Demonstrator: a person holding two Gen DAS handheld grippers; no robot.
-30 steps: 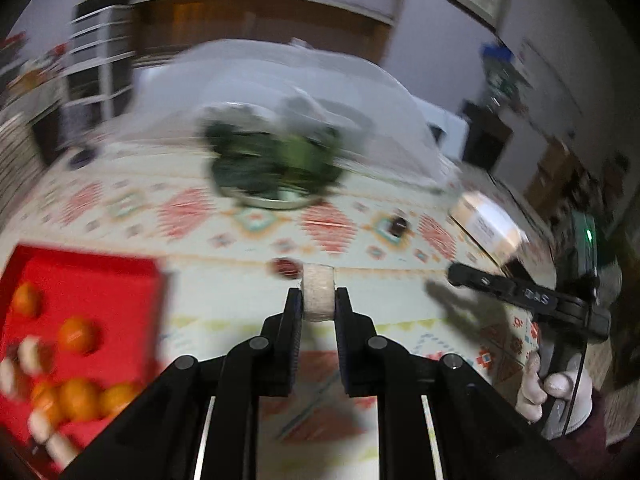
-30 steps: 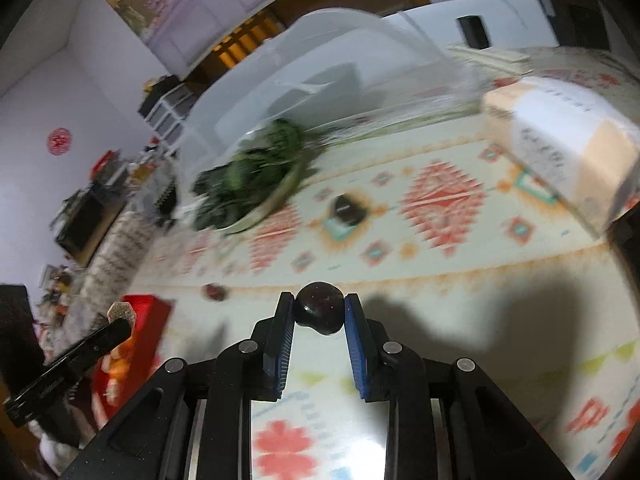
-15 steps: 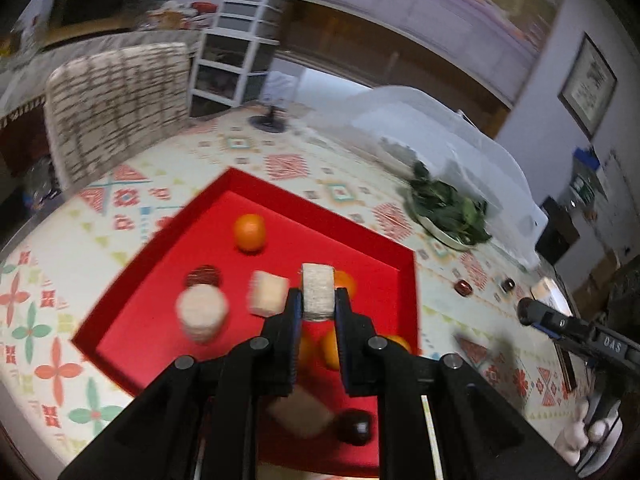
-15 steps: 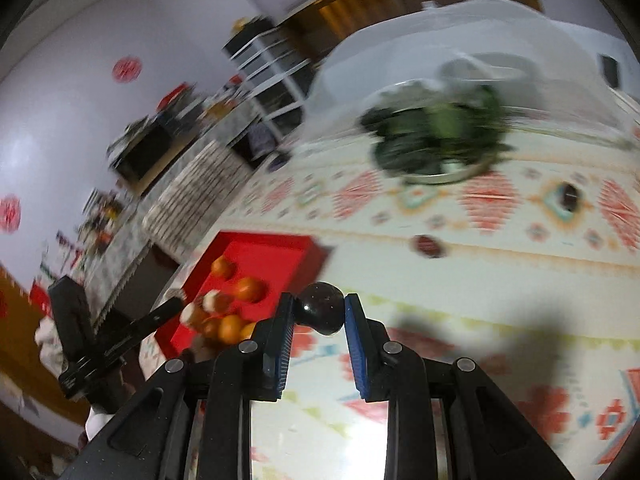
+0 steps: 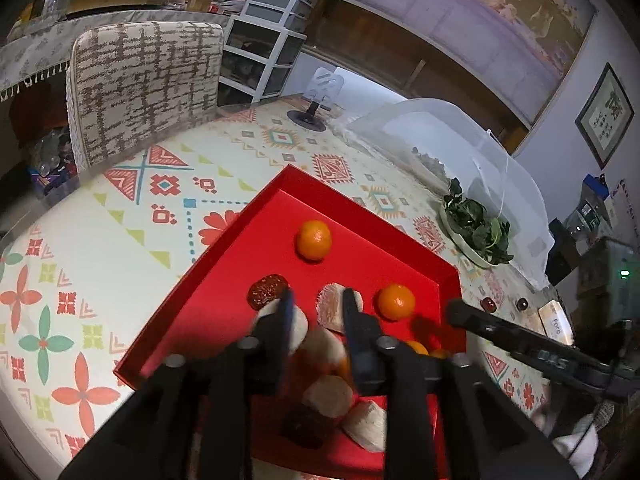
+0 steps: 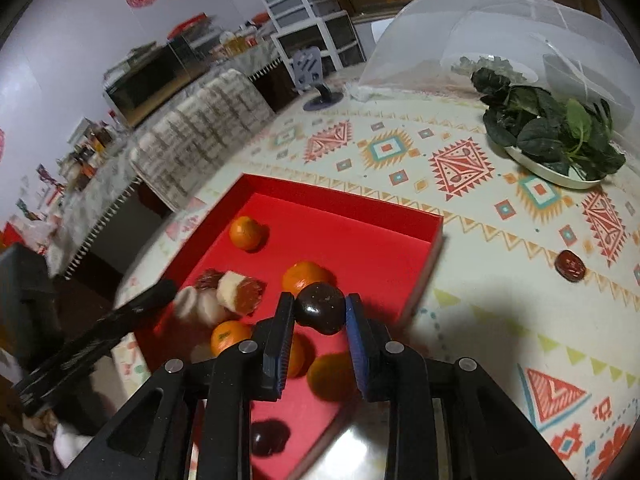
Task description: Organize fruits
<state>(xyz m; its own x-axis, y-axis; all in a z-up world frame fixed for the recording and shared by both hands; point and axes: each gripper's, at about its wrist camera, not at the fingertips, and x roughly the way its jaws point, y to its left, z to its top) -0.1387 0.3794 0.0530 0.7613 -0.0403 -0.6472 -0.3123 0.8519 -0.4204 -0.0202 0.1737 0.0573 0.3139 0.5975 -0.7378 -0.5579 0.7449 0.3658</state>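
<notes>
Left hand-held gripper (image 5: 316,312): over the red tray (image 5: 224,280), fingers spread apart with nothing between them, blurred
Right hand-held gripper (image 6: 320,318): clamped on a dark round fruit (image 6: 320,308), above the tray's near-right part in the right wrist view
Red tray: on the patterned worktop (image 5: 132,216); holds oranges, pale cut fruit pieces and dark fruits
Oranges: one (image 5: 313,239) alone toward 12 o'clock in the tray, another (image 5: 395,302) toward 2 o'clock beside a pale piece (image 5: 332,307)
Dark red fruit (image 5: 267,290): inside the tray, at 10 o'clock from the left fingertips
Loose fruit: a dark date-like one (image 6: 569,266) lies on the worktop, at 3 o'clock from the tray, well apart
Plate of greens (image 6: 548,136): at 1 o'clock, beside a clear mesh cover (image 6: 480,28)
</notes>
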